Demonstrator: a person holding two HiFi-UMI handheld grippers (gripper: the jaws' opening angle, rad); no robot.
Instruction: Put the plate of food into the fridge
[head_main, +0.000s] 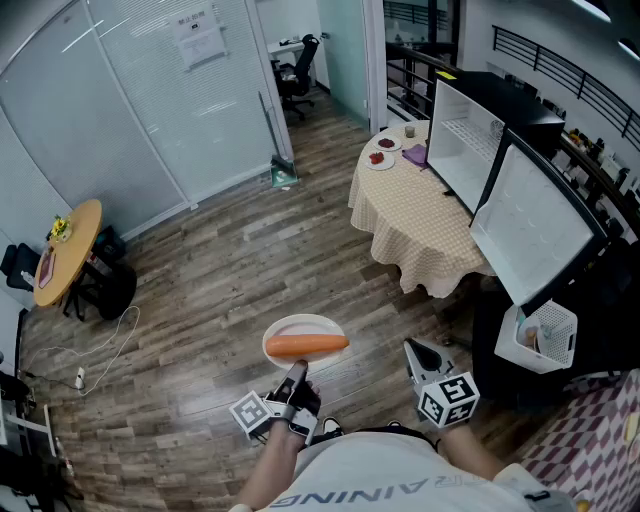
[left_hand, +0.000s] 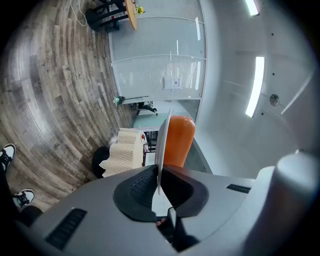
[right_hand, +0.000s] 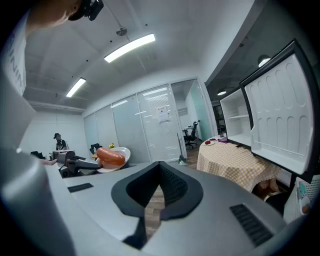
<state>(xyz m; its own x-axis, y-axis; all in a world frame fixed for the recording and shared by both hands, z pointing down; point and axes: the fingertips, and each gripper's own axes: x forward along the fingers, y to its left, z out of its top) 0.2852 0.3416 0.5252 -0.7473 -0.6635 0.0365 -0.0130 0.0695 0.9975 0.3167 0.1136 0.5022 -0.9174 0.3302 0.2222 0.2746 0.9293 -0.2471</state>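
Note:
A white plate (head_main: 305, 332) with an orange sausage (head_main: 307, 345) on it hangs level over the wood floor, in front of my body. My left gripper (head_main: 298, 374) is shut on the plate's near rim. In the left gripper view the plate (left_hand: 162, 145) stands edge-on between the pads, with the sausage (left_hand: 178, 141) beside it. My right gripper (head_main: 424, 354) hangs to the right of the plate, apart from it; its jaws (right_hand: 159, 172) look shut with nothing in them. The fridge (head_main: 467, 138) stands at the far right with both doors open.
A round table with a checked cloth (head_main: 418, 222) stands in front of the fridge, with small dishes (head_main: 383, 154) on it. The lower fridge door (head_main: 532, 228) swings out over a white basket (head_main: 546, 336). At the left are a wooden table (head_main: 70, 250) and floor cables (head_main: 105, 350).

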